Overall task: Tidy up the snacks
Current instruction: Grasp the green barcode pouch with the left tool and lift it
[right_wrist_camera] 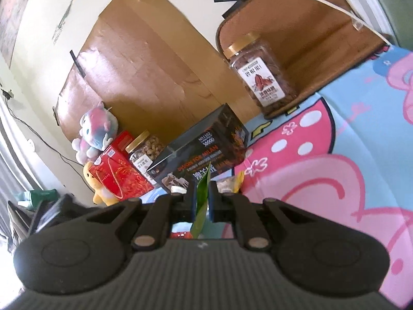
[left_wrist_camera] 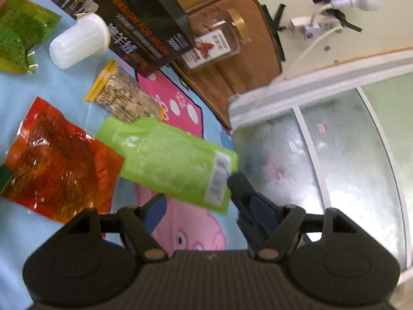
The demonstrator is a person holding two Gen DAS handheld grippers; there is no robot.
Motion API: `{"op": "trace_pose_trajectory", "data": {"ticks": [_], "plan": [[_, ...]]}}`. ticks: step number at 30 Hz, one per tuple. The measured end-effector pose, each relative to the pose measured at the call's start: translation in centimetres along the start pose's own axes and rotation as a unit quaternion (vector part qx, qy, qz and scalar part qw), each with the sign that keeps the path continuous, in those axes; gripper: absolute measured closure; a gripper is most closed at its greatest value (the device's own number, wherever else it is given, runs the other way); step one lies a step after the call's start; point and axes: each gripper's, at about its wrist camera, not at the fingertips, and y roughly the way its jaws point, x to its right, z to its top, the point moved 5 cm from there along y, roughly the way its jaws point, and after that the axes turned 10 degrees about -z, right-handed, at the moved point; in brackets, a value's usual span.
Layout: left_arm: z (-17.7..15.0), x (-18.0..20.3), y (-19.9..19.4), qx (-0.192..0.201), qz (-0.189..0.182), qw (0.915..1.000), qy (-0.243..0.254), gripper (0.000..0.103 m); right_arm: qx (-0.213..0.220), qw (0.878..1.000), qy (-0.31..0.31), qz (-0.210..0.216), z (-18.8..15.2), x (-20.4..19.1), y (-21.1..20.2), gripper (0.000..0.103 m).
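Note:
In the left wrist view a light green pouch (left_wrist_camera: 170,160) with a barcode lies just ahead of my left gripper (left_wrist_camera: 197,191). The jaws stand wide, the right fingertip (left_wrist_camera: 240,183) is by the barcode corner, and neither pad presses on it. Around it on the cartoon-print cloth (left_wrist_camera: 51,90) are a red pouch (left_wrist_camera: 59,162), a yellow-sealed snack packet (left_wrist_camera: 126,95), a white ribbed cup (left_wrist_camera: 77,41) and a dark green bag (left_wrist_camera: 18,33). My right gripper (right_wrist_camera: 202,184) is shut on a thin green packet (right_wrist_camera: 200,219) seen edge-on. I cannot tell whether it is that same pouch.
A black box (right_wrist_camera: 204,149) stands behind the snacks, with a gold-lidded nut jar (right_wrist_camera: 260,75) on a wooden ledge. A red box (right_wrist_camera: 118,170), a second jar (right_wrist_camera: 145,149) and plush toys (right_wrist_camera: 95,131) sit at the far left. A glass door (left_wrist_camera: 335,155) lies past the cloth's edge.

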Motion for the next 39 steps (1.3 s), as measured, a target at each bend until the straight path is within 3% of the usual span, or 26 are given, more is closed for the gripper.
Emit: {"op": "trace_pose_trajectory", "data": {"ticks": [2, 6, 10, 17, 19, 21, 23, 26, 30, 32, 35, 36, 39], "plan": [[0.3, -0.6, 0.4, 0.012, 0.015, 0.9998, -0.001, 0.034, -0.001, 1.0, 0.0, -0.006, -0.4, 0.1, -0.4, 0.092], [0.4, -0.9, 0.8, 0.011, 0.034, 0.9988, 0.032, 0.061, -0.004, 1.0, -0.001, -0.023, -1.5, 0.8, -1.4, 0.092], [0.3, -1.4, 0.7, 0.009, 0.044, 0.9986, 0.027, 0.063, -0.02, 0.999, -0.008, -0.028, -3.0, 1.1, -2.2, 0.092], [0.3, -1.6, 0.4, 0.009, 0.071, 0.9964, 0.046, 0.061, -0.096, 0.995, -0.001, -0.016, -6.0, 1.9, -0.7, 0.089], [0.2, -1.6, 0.7, 0.003, 0.082, 0.9949, 0.059, 0.068, -0.109, 0.994, -0.006, -0.013, -6.3, 2.0, -0.5, 0.087], [0.0, -1.8, 1.3, -0.011, 0.098, 0.9925, 0.072, 0.088, -0.112, 0.994, -0.011, -0.008, -6.5, 2.1, -0.6, 0.086], [-0.3, -2.3, 1.5, -0.018, 0.107, 0.9914, 0.073, 0.095, -0.105, 0.994, -0.027, -0.013, -6.3, 2.0, -0.9, 0.086], [-0.3, -2.3, 1.5, -0.024, 0.103, 0.9917, 0.072, 0.095, -0.096, 0.994, -0.056, -0.024, -6.2, 2.0, -1.2, 0.086], [-0.4, -2.5, 1.6, -0.035, 0.086, 0.9946, 0.048, 0.09, -0.099, 0.994, -0.046, -0.02, -5.9, 3.0, -1.7, 0.08], [-0.5, -2.5, 1.9, -0.037, 0.077, 0.9955, 0.04, 0.086, -0.107, 0.994, -0.01, 0.0, -5.7, 3.8, -1.9, 0.073], [-0.7, -2.3, 2.0, -0.043, 0.066, 0.9964, 0.033, 0.085, -0.114, 0.991, 0.058, 0.032, -5.3, 5.0, -2.1, 0.072], [-0.7, -2.3, 2.0, -0.045, 0.059, 0.9969, 0.026, 0.078, -0.114, 0.99, 0.073, 0.039, -5.2, 5.3, -2.1, 0.072], [-1.0, -2.1, 2.3, -0.048, 0.04, 0.9979, 0.015, 0.071, -0.115, 0.982, 0.139, 0.064, -4.9, 6.3, -2.2, 0.072]]}}
